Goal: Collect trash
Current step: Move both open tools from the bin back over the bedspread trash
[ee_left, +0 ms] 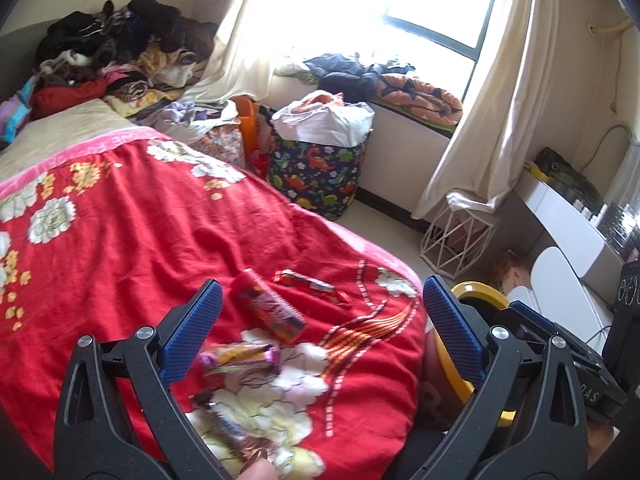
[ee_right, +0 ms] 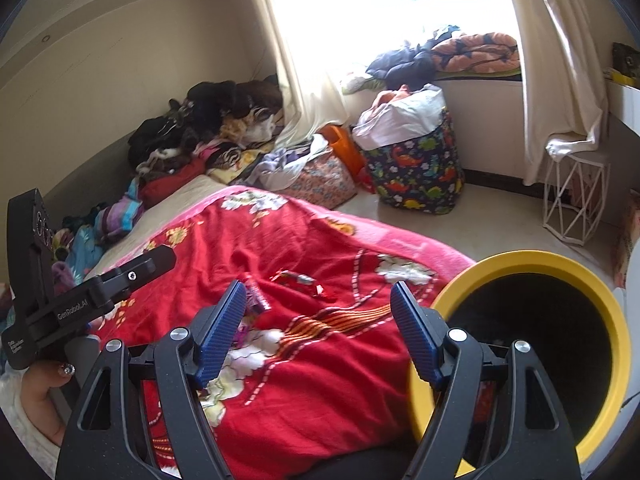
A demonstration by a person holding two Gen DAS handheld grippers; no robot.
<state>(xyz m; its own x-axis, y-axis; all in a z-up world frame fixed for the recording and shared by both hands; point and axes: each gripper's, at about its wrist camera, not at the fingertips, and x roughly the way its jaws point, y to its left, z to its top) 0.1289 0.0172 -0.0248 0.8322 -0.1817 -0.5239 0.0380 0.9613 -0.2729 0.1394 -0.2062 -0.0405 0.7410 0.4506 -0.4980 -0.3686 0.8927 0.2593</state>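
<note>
With both my left gripper (ee_left: 320, 320) and right gripper (ee_right: 318, 332) spread and empty, pickup is pending: next, pinch the purple wrapper (ee_left: 240, 358) for the yellow-rimmed bin (ee_right: 520, 264).

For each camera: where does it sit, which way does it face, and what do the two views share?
Left wrist: on the left claw, open, looking along the red blanket at wrappers; a fingertip shows.
Right wrist: on the right claw, open, over the blanket beside the yellow bin; the left hand shows.
Shared: blanket, wrappers, bin, dinosaur bag.
</note>
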